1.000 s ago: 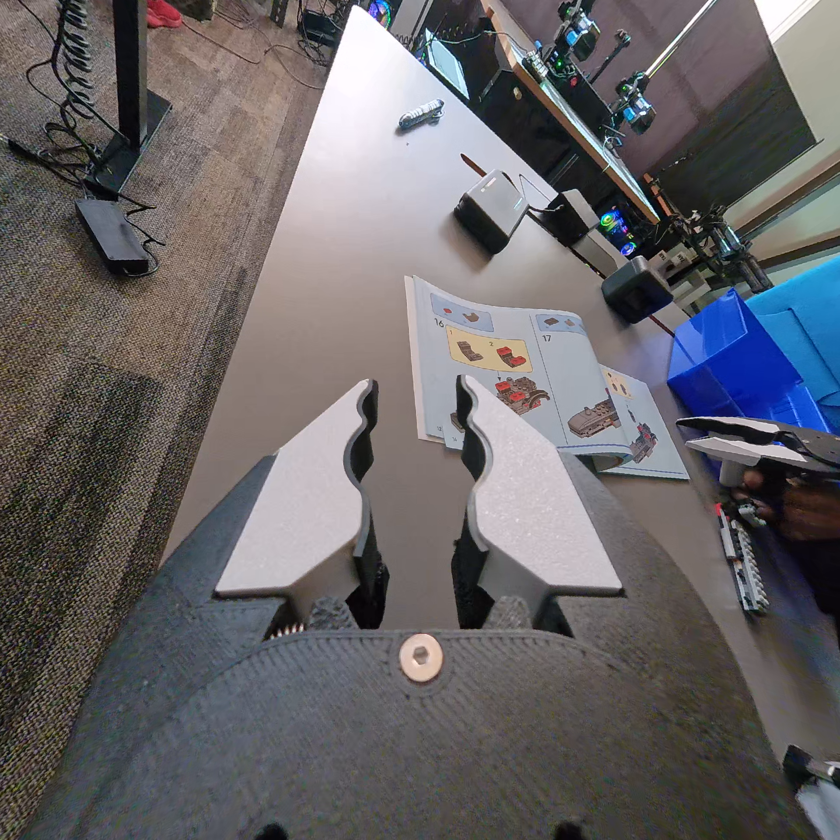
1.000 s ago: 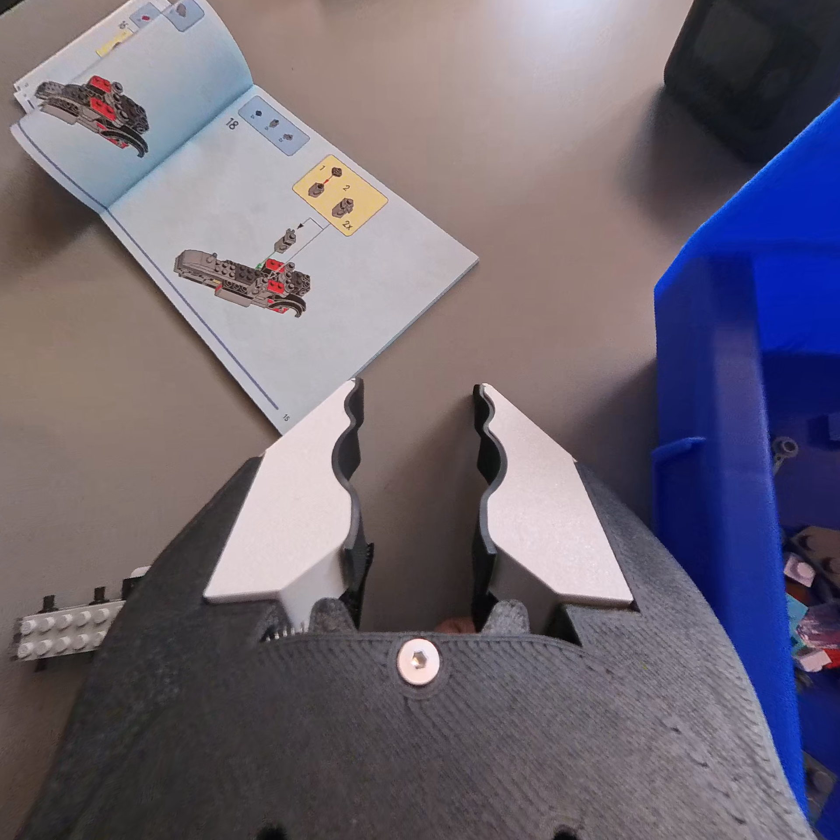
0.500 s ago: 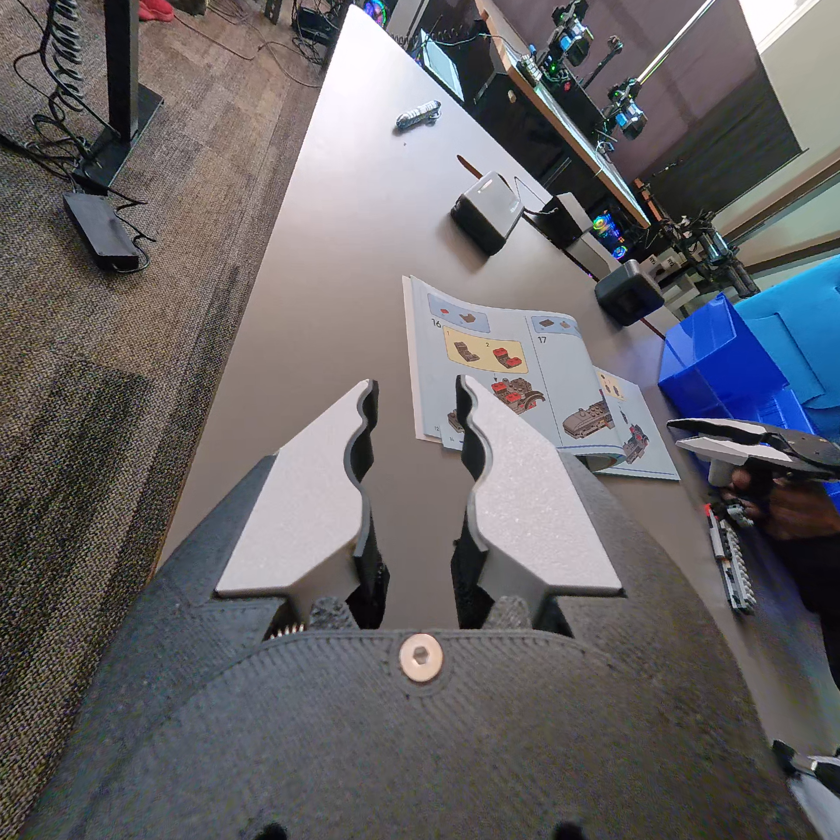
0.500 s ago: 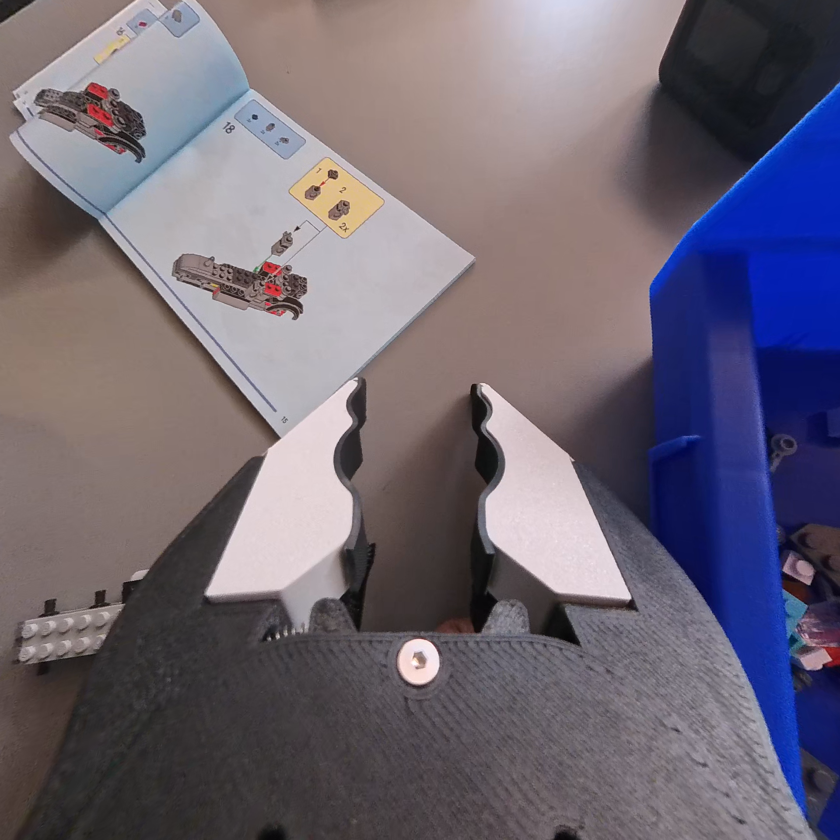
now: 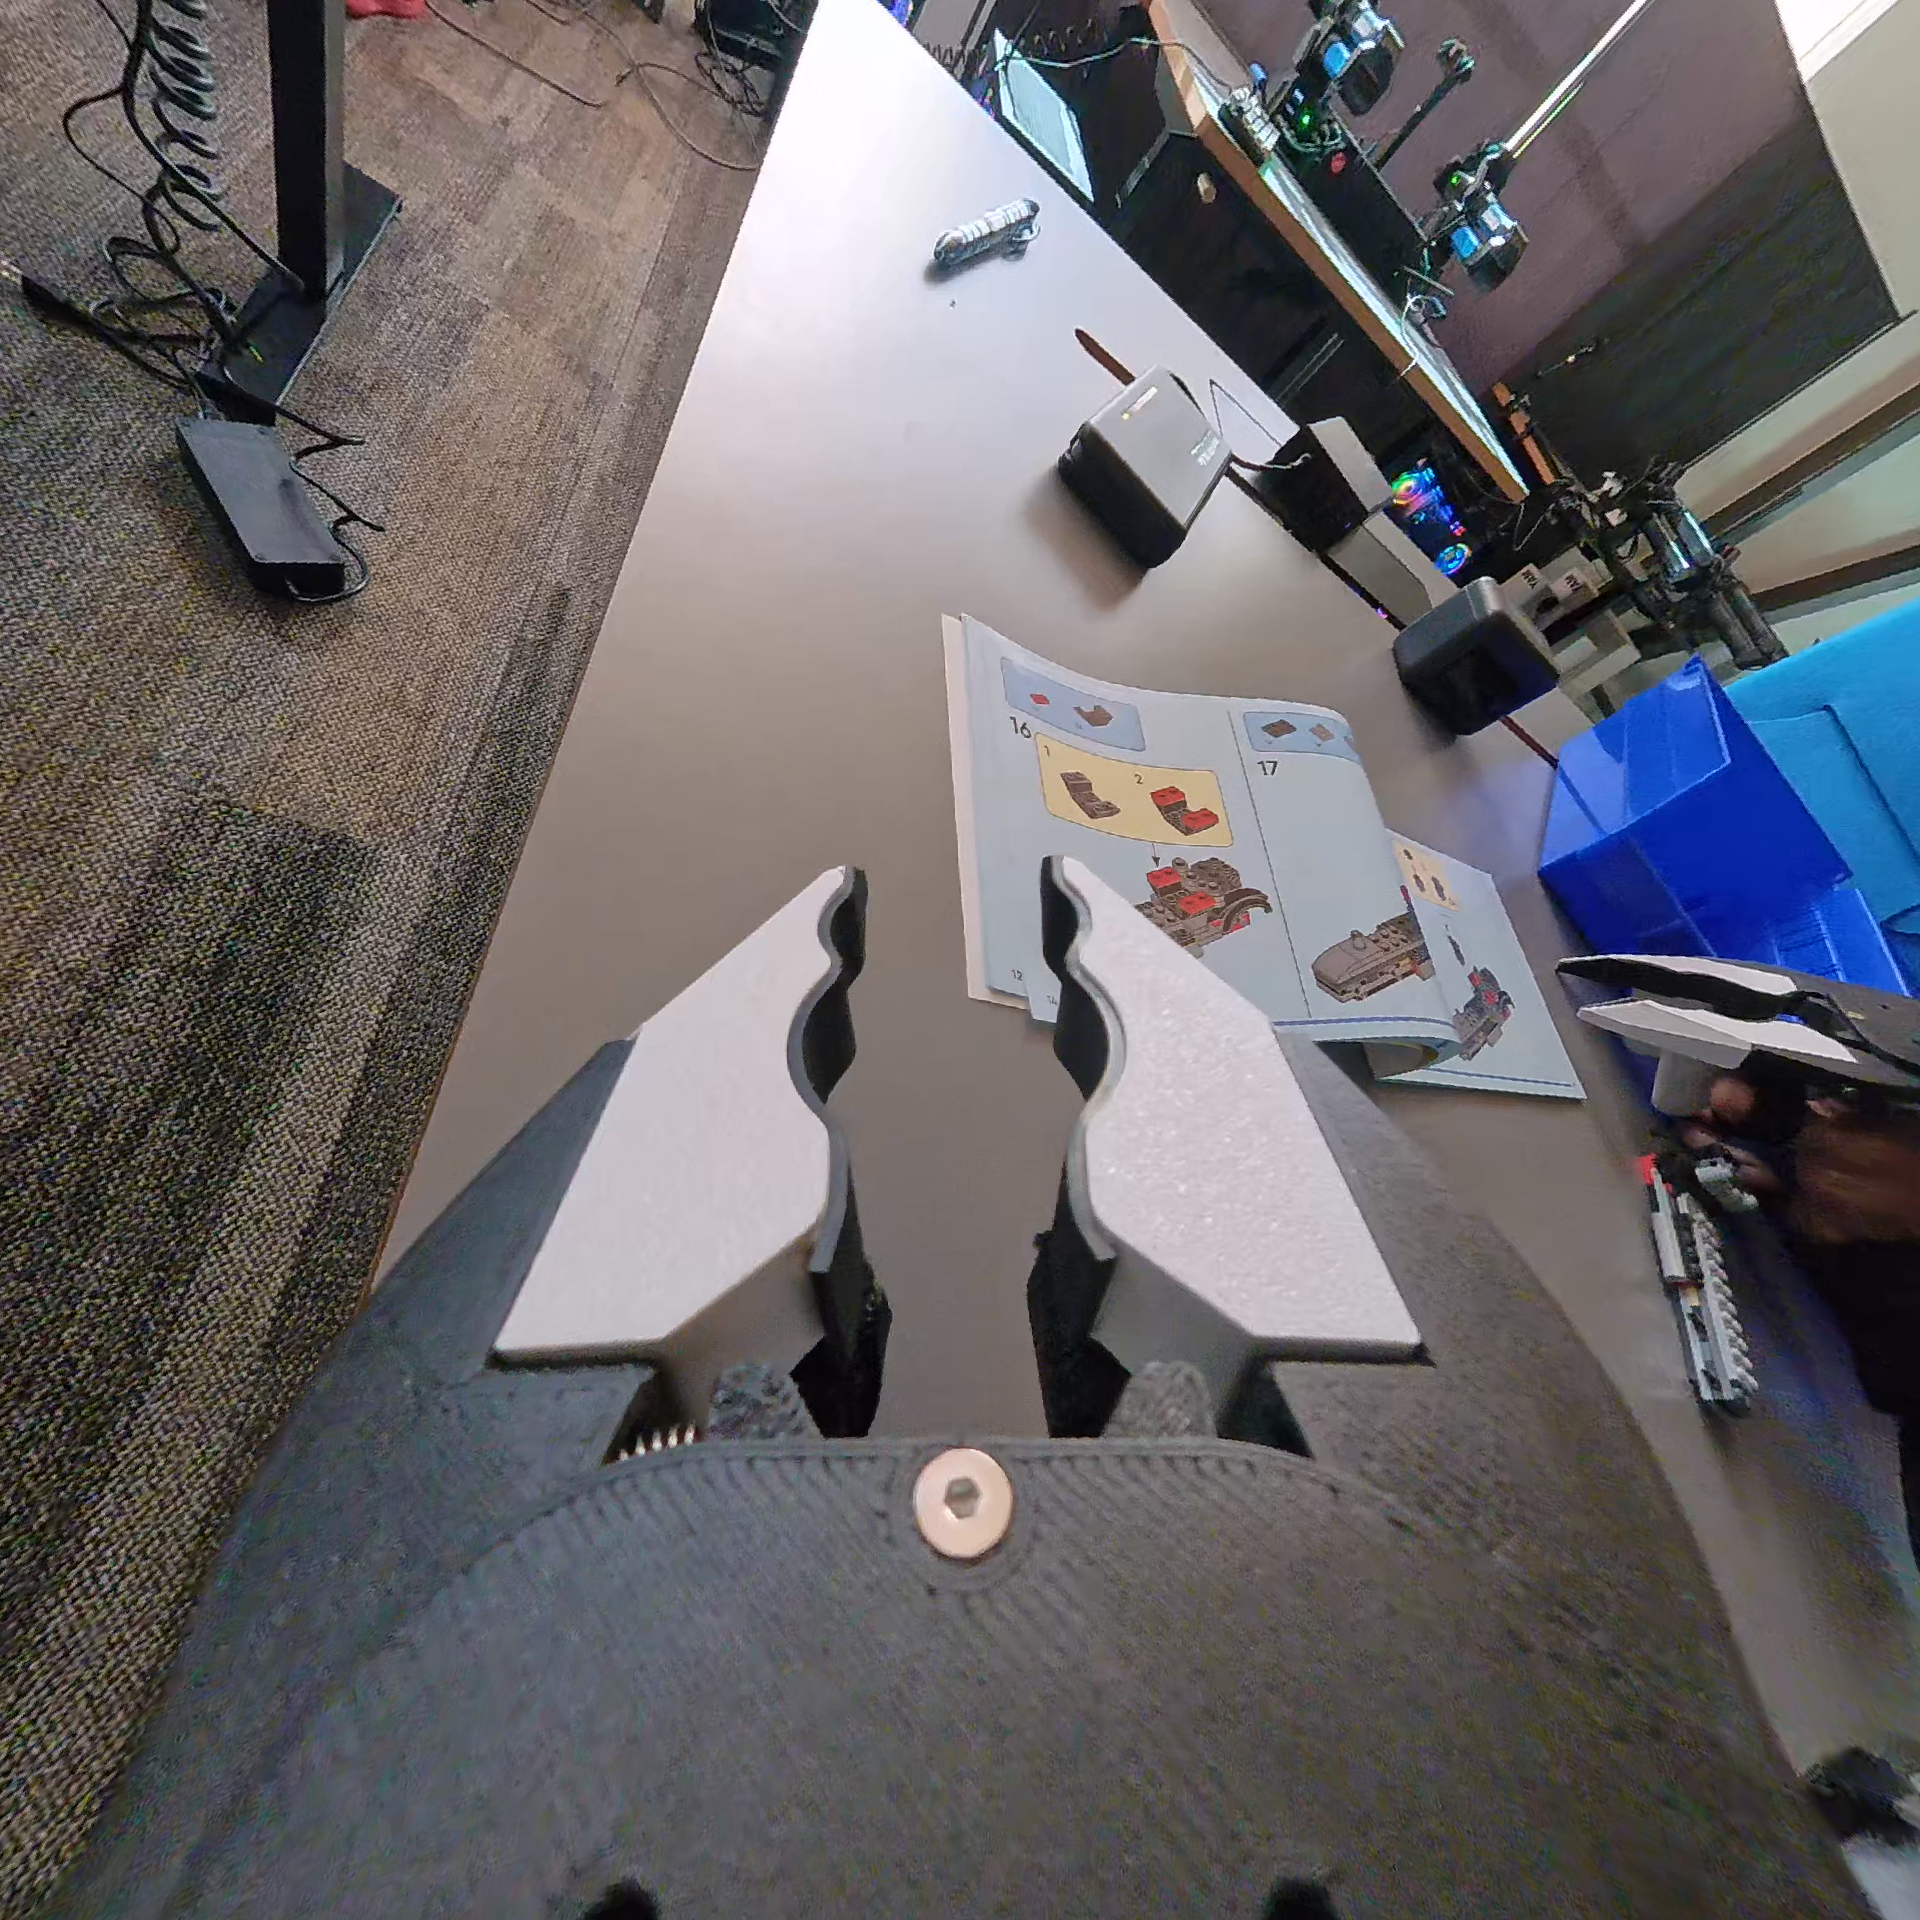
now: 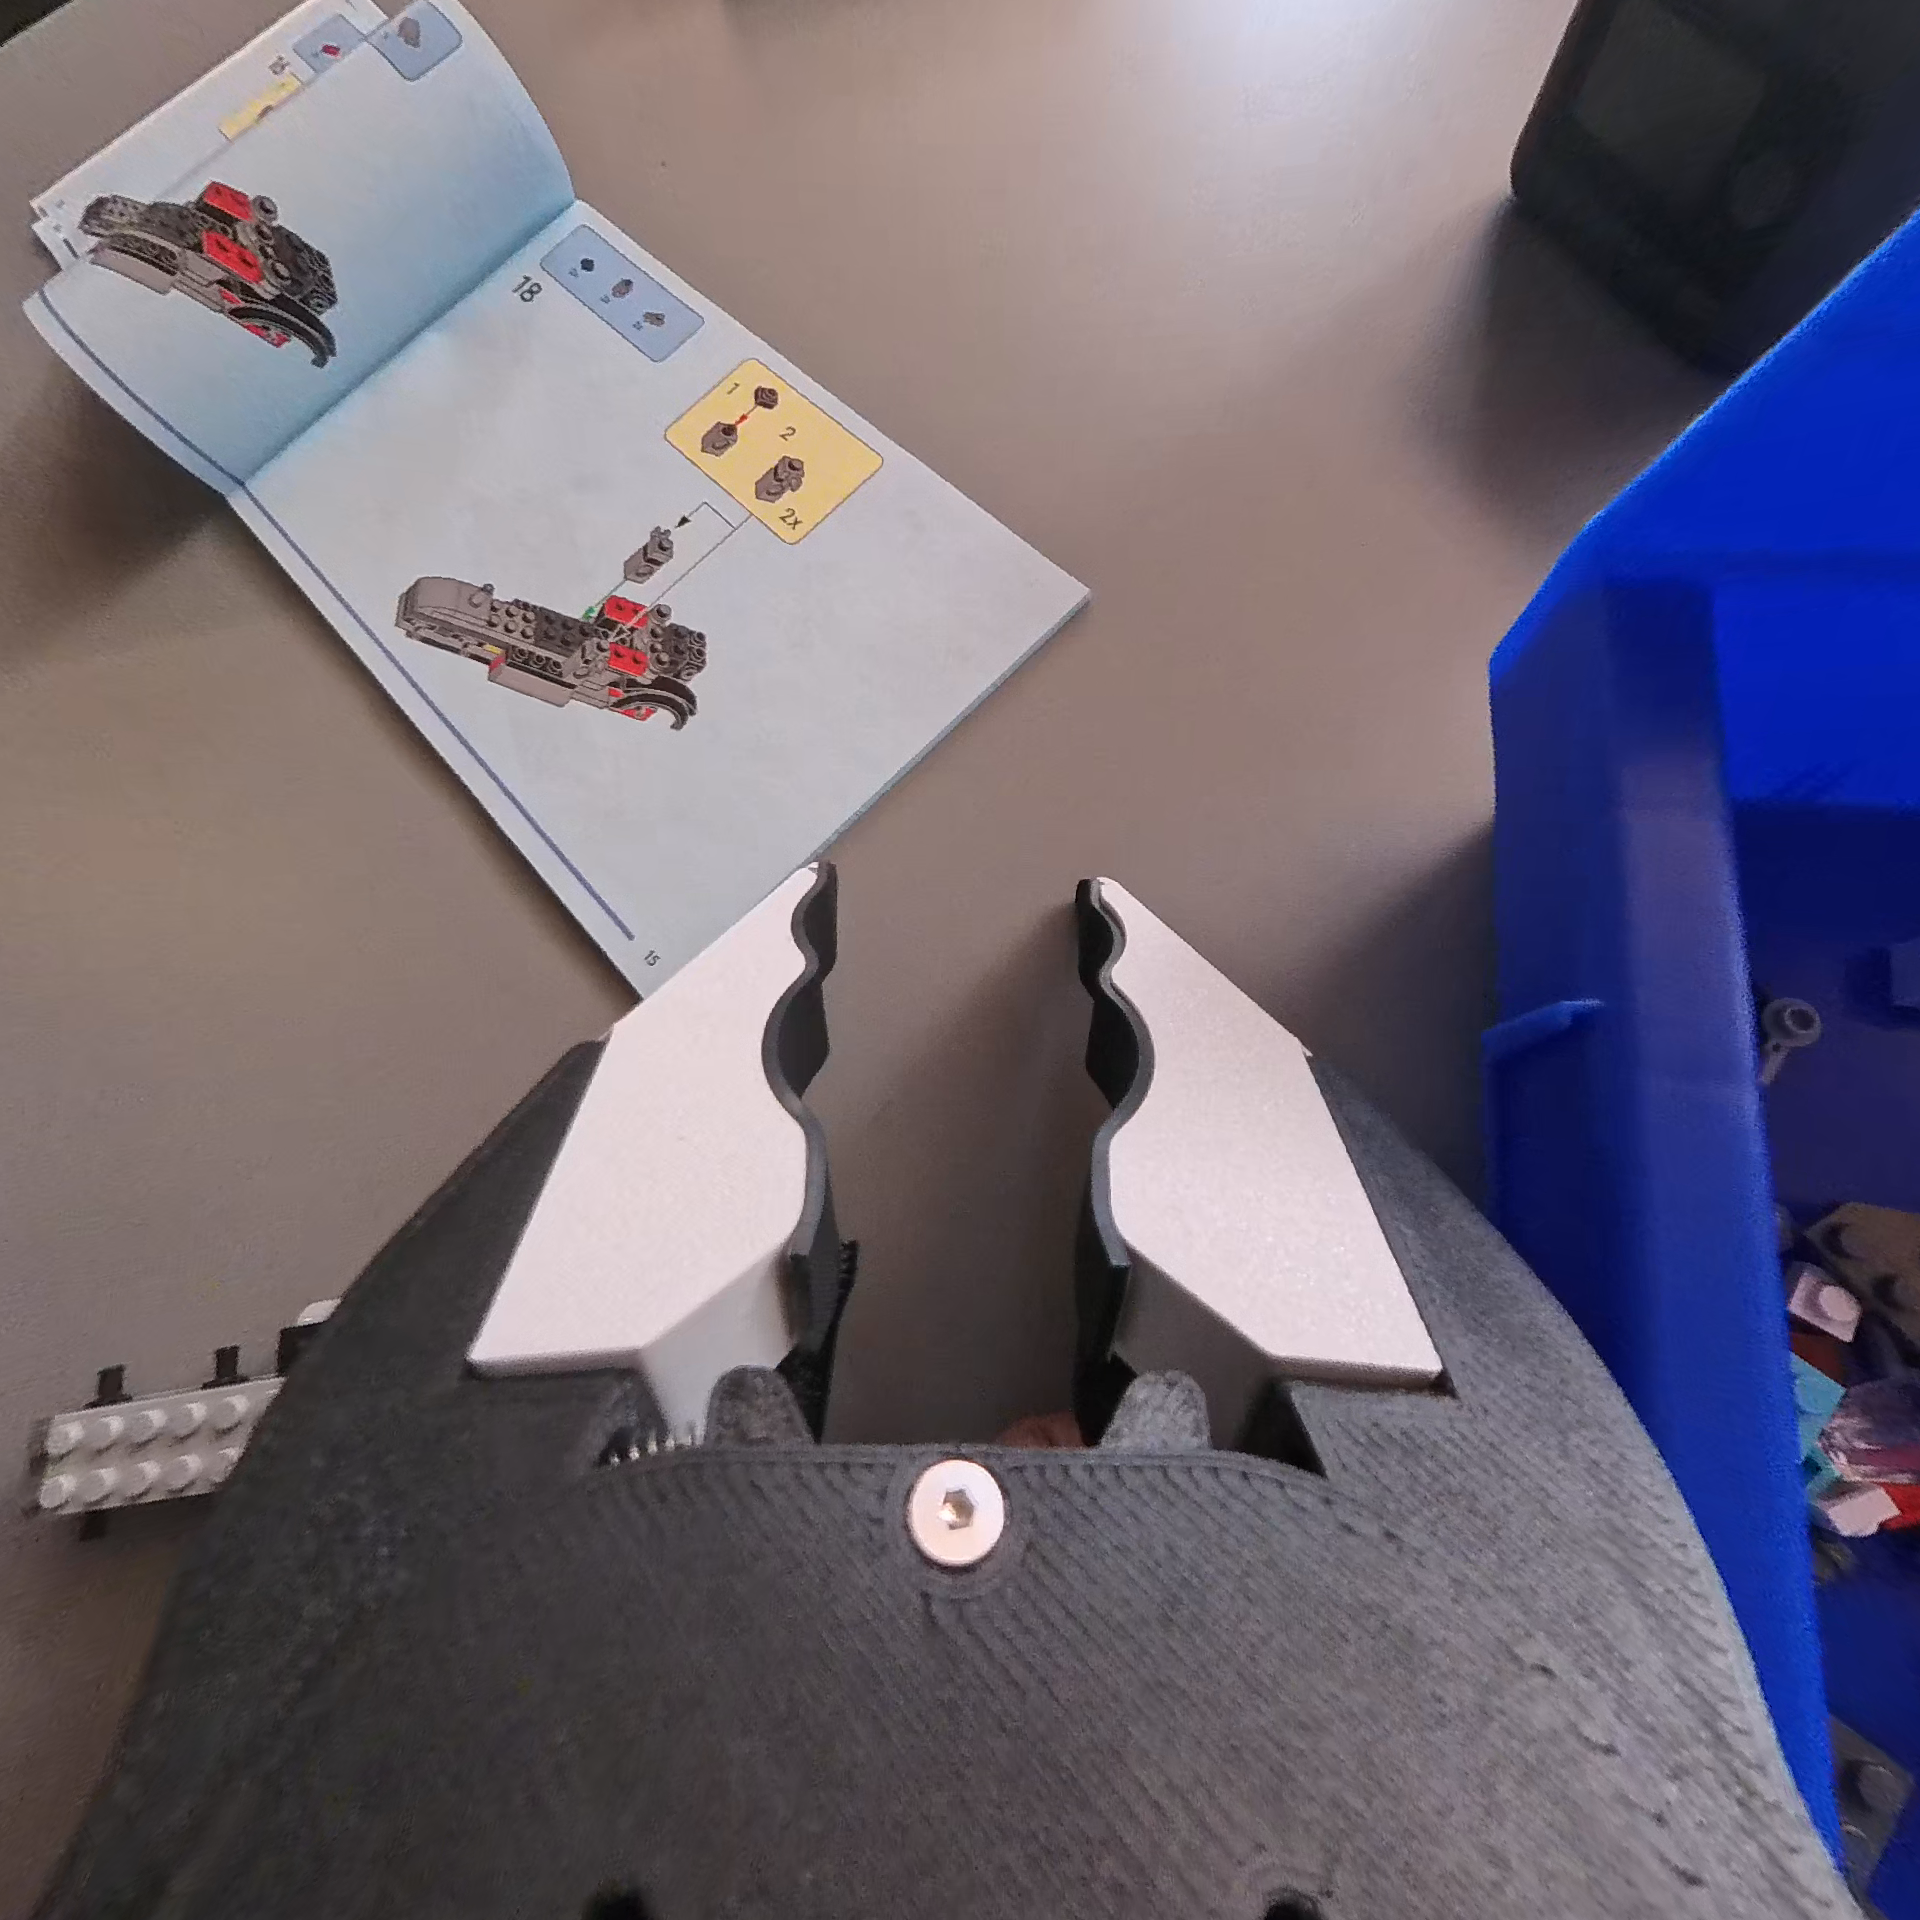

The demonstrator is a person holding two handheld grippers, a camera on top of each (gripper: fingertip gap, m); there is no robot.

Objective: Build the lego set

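My left gripper (image 5: pixel 951 883) is open and empty above the dark table, just left of the open instruction booklet (image 5: pixel 1174 831). My right gripper (image 6: pixel 951 883) is open and empty over bare table between the booklet (image 6: pixel 582 520) and the blue parts bin (image 6: pixel 1621 935). It also shows in the left wrist view (image 5: pixel 1590 992), held by a hand. The partly built grey lego model (image 6: pixel 145 1444) lies at the lower left of the right wrist view, half hidden by the gripper body. In the left wrist view the model (image 5: pixel 1694 1288) lies under the right gripper.
The blue bin (image 5: pixel 1683 821) holds several loose bricks (image 6: pixel 1860 1434). Two black boxes (image 5: pixel 1143 478) (image 5: pixel 1470 649) stand on the far table. A small grey object (image 5: pixel 987 229) lies farther off. The table's left edge drops to carpet with a power brick (image 5: pixel 260 504) and a stand. There is about 40 centimetres between the tips of the two grippers.
The right gripper has drifted slightly forward and right toward the bin. The left wrist view has shifted slightly; both grippers stay open.
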